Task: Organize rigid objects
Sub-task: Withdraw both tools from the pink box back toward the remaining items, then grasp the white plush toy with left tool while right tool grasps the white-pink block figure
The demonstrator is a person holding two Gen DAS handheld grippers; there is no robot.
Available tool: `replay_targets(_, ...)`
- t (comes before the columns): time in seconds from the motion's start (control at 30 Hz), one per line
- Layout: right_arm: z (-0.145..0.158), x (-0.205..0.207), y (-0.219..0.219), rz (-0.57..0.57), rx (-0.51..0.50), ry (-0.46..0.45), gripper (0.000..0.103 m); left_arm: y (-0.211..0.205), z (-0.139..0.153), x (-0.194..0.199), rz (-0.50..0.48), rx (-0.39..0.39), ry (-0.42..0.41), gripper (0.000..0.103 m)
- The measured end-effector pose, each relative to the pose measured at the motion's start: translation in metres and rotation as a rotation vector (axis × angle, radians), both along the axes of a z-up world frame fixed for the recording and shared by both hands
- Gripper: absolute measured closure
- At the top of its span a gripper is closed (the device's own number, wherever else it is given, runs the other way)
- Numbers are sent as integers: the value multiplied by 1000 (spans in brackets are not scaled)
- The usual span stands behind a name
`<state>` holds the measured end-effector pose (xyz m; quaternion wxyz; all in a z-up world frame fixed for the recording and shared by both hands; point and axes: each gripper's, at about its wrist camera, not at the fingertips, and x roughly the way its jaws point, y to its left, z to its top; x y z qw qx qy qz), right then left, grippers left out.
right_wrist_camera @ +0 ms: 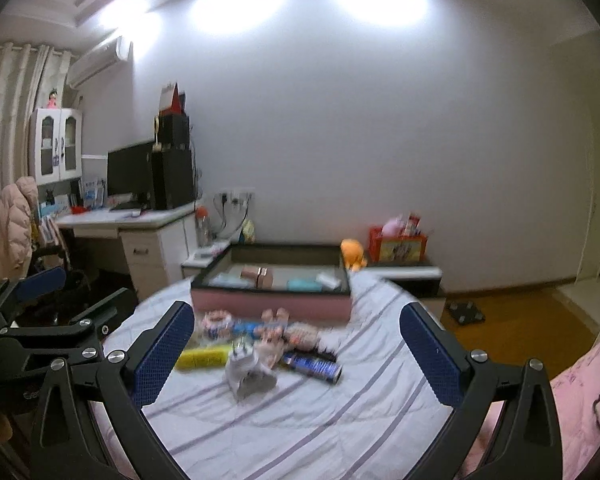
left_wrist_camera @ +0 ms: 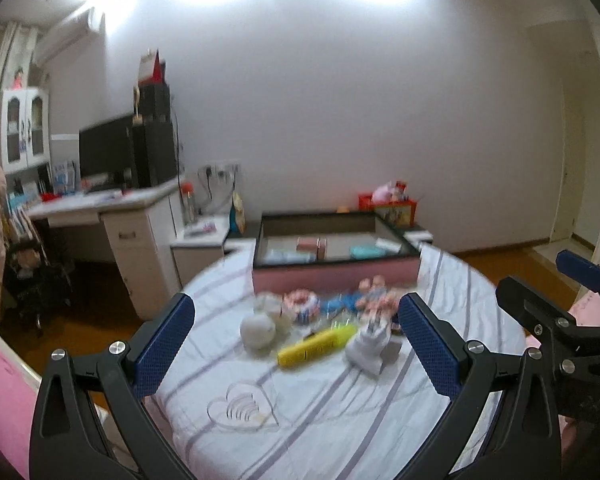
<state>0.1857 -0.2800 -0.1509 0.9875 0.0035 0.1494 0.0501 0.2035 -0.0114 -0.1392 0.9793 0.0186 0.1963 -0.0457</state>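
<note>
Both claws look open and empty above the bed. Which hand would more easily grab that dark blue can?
Probably the right gripper. The can lies between its open fingers in its view, while the left gripper faces the yellow tube and white ball; no can shows there.

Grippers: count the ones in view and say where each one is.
2. The left gripper hangs open over the striped bedspread facing the toy pile; the right gripper hangs open beside it, on its right. Neither holds anything.

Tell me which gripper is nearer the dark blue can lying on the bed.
Right, though not by much. The right gripper faces the dark blue can, which lies just right of its centre line. The left gripper sits further left, facing the yellow object; the can isn't clearly visible from there.
</note>
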Motion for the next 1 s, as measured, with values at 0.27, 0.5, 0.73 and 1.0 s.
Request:
replay_targets(0.27, -49, 39, 13, 22, -15, 163, 0, 16, -55, 35, 25, -3, 174, 0)
replay_targets(0.5, -81, 71, 14, 14, -7, 291, 0, 28, -85, 65, 24, -24, 277, 0)
replay_targets(0.73, -87, 93, -3, -37, 11, 329, 0, 40, -89, 108, 56, -45, 312, 0)
replay_targets(1.0, -90, 127, -24, -85, 26, 356, 0, 42, -98, 159, 66, -4, 356, 0)
